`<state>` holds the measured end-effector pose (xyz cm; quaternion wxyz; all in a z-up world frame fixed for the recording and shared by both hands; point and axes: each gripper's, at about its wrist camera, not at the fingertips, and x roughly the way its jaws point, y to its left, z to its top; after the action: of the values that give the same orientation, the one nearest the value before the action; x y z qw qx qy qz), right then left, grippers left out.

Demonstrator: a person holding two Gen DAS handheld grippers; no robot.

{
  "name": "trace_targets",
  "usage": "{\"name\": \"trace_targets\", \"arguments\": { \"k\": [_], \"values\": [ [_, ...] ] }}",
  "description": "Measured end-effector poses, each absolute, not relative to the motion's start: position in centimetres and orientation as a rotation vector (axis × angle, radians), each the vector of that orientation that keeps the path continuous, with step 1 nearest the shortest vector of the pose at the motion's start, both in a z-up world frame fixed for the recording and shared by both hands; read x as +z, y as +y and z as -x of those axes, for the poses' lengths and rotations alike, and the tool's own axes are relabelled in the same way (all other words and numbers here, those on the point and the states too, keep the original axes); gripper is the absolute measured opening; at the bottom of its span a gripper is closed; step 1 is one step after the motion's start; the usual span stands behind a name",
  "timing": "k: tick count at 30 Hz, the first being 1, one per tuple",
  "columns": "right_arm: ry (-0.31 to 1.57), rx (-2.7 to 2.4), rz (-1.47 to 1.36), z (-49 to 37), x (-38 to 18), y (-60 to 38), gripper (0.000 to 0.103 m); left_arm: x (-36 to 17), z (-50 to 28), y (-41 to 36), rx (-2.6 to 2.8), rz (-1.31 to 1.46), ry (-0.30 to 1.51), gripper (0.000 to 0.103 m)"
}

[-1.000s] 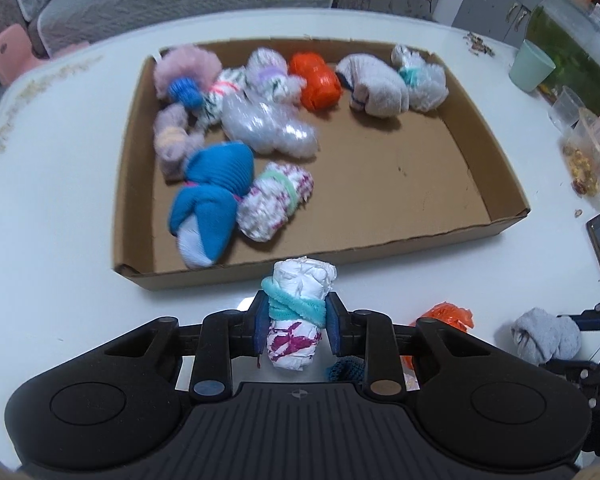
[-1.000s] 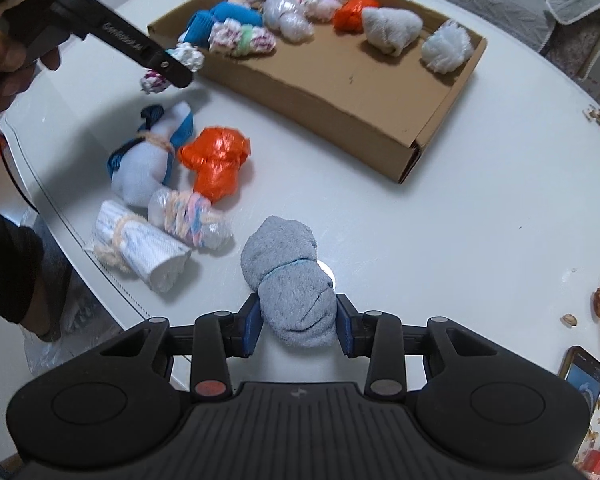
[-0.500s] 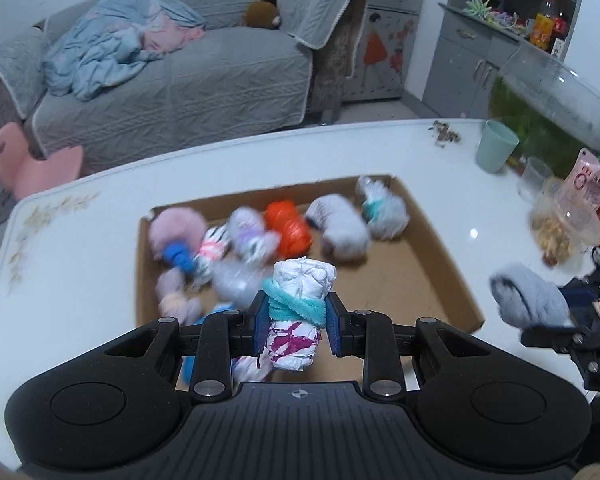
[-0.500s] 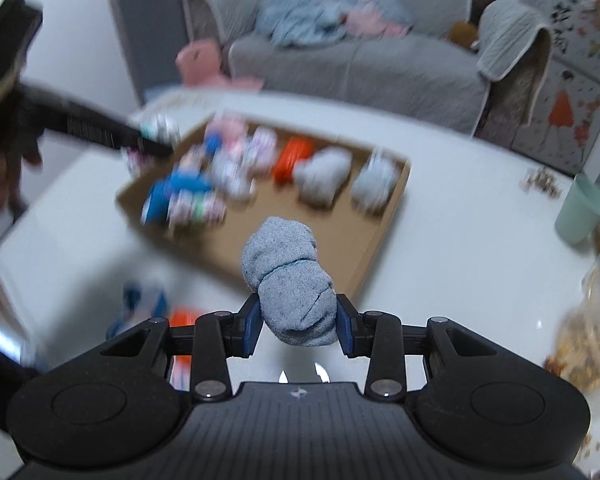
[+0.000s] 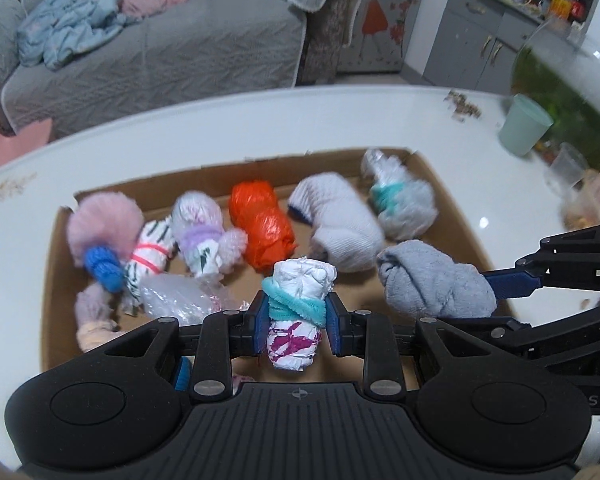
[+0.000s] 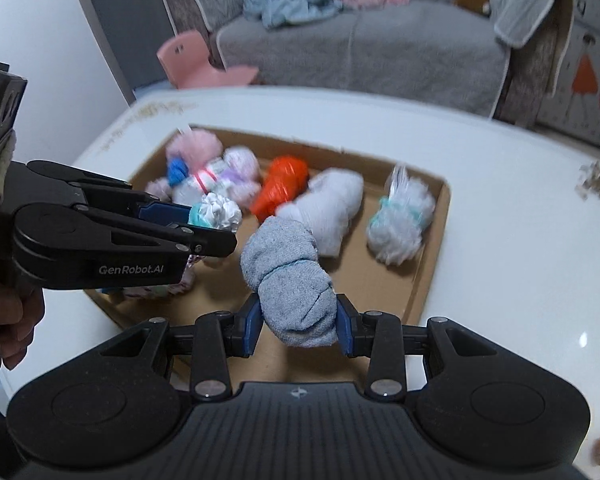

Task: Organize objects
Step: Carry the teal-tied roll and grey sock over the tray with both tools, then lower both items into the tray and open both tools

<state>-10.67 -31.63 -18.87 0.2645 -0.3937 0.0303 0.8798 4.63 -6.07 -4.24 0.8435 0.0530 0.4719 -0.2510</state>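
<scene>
**A:** Cardboard tray [image 5: 456, 216] on the white table [image 5: 220, 128], both carried bundles poised above it: the left gripper [image 5: 296, 322] is closed tight on a white bundle with a teal band [image 5: 300, 300], the right gripper [image 6: 298, 322] is clamped on a grey sock roll [image 6: 292, 280]. Neither jaw shows any gap beside its load.

**B:** Which way do the loads lie from the jaws?

**A:** Each stands out forward past the fingertips, long axis roughly along the line the gripper points, tipped down toward the tray floor. In the left wrist view the grey roll [image 5: 432, 284] hangs just to the right of the white bundle, over the tray's near right part.

**B:** And what lies under them?

**A:** A back row: pink fluffy bundle [image 5: 104, 224], orange bundle [image 5: 262, 224], pale sock roll [image 5: 336, 224], white fluffy bundle with teal tie [image 5: 400, 204]. The bare cardboard is in front of the last two, on the right.

**B:** Which hand is nearer that bare patch?

**A:** The right, by my reading; its roll sits over open cardboard just in front of the pale sock roll [image 6: 328, 208]. The left gripper [image 6: 204, 224] hangs over the crowded left side, so its bundle probably needs the gap in front of the orange bundle [image 6: 282, 184]. The two loads are near each other, so lowering one at a time looks safer.
</scene>
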Motion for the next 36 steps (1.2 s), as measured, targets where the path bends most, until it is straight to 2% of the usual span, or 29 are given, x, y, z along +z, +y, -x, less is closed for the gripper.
{"name": "trace_targets", "arguments": {
  "k": [6,15,21,23,25,29,32,36],
  "values": [
    [0.085,2.36,1.099,11.7,-20.4,-30.1,0.035,-6.1,-5.9,-6.4,-0.526,-0.058,1.028,0.035],
    [-0.055,2.379,1.127,13.6,-20.7,-29.9,0.034,-7.2,-6.9,-6.0,-0.495,0.02,1.056,0.035],
    [-0.048,2.38,1.146,13.5,-21.0,-29.4,0.036,-7.3,-7.0,-6.0,-0.491,0.03,1.057,0.037],
    [-0.046,2.375,1.156,13.4,-21.2,-29.3,0.037,-7.2,-6.9,-6.0,-0.492,0.031,1.059,0.043],
    [-0.053,2.366,1.161,13.4,-21.4,-29.5,0.039,-7.2,-7.0,-6.0,-0.485,0.034,1.057,0.053],
    [-0.057,2.365,1.154,13.3,-21.2,-29.6,0.045,-7.1,-6.9,-5.9,-0.481,0.048,1.061,0.059],
    [-0.055,2.365,1.152,13.1,-21.1,-29.7,0.056,-6.9,-6.8,-6.0,-0.487,0.041,1.059,0.062],
    [-0.065,2.363,1.148,12.9,-20.8,-29.8,0.056,-6.3,-6.5,-5.9,-0.489,0.045,1.053,0.066]
  ]
}}
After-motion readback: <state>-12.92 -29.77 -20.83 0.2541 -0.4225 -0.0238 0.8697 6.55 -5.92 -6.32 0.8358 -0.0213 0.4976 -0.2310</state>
